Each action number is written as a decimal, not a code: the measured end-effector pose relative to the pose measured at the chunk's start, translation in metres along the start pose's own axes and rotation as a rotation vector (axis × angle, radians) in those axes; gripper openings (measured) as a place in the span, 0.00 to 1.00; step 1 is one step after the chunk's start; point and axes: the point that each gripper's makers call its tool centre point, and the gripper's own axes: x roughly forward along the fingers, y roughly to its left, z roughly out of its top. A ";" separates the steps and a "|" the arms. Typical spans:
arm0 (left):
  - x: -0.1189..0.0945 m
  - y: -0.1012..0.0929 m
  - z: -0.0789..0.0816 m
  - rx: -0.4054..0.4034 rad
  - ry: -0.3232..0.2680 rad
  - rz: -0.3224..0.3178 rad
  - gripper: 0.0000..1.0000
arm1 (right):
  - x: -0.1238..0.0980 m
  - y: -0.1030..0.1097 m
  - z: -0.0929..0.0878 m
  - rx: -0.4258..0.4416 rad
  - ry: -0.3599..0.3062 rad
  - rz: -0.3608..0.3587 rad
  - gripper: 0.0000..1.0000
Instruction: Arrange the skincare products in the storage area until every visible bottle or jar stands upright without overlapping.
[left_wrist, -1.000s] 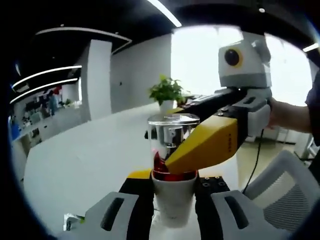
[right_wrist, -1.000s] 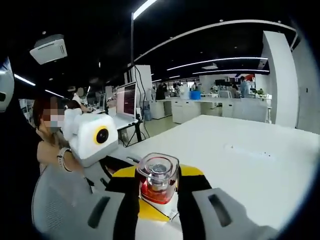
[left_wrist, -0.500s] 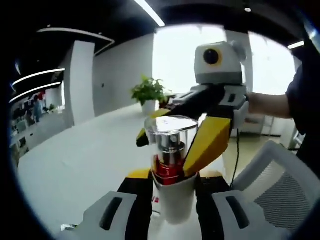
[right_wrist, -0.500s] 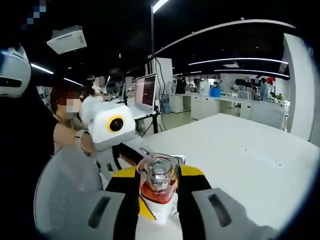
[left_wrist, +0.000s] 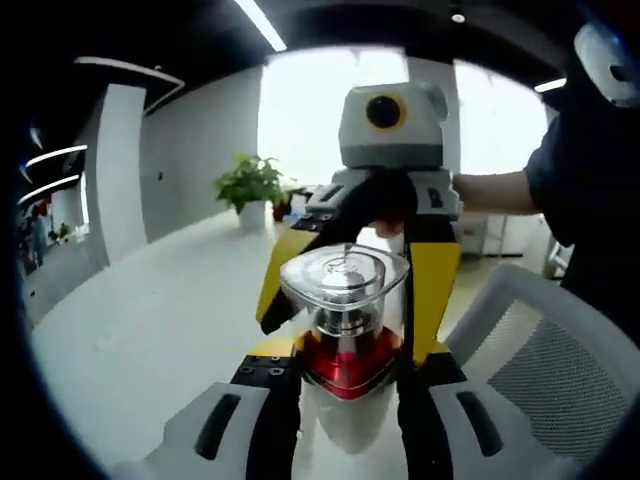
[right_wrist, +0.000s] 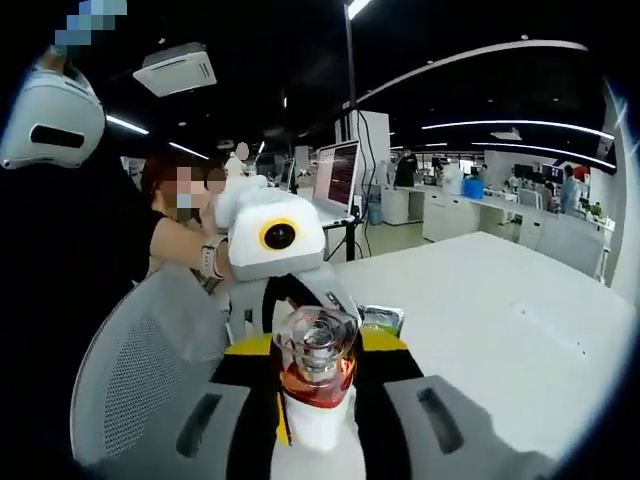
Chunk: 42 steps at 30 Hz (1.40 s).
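In the left gripper view the left gripper (left_wrist: 345, 400) has its jaws clamped on the white body of a bottle (left_wrist: 343, 345), held upright above the white surface (left_wrist: 150, 320); the bottle has a red collar and a clear square cap; the right gripper (left_wrist: 345, 300) comes in from beyond, its yellow jaws set on either side of the cap and collar, though whether they press on it I cannot tell; a hand (left_wrist: 485, 190) holds that gripper from the right; a mesh chair (left_wrist: 545, 360) stands at the lower right; farther off a potted plant (left_wrist: 250, 185) sits on the surface before a bright window.

In the right gripper view the bottle (right_wrist: 315, 370) stands between the right gripper's (right_wrist: 315, 395) jaws, cap nearest; whether these jaws squeeze it I cannot tell; just behind it is the left gripper (right_wrist: 300, 310), held by a person's hand (right_wrist: 205, 260); a small green packet (right_wrist: 380, 318) lies on the surface (right_wrist: 500, 340) just beyond; the chair (right_wrist: 150, 360) is at the left; a monitor (right_wrist: 338, 178) and office desks stand far back.
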 end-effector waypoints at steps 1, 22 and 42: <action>0.001 0.000 -0.001 0.004 0.004 -0.002 0.33 | 0.000 -0.001 -0.001 0.006 0.002 0.000 0.27; 0.017 0.009 -0.024 -0.051 0.055 0.087 0.32 | 0.005 -0.005 -0.024 0.081 0.032 -0.095 0.29; 0.013 0.038 -0.029 -0.120 0.048 0.383 0.31 | -0.011 -0.036 -0.035 0.263 0.048 -0.530 0.30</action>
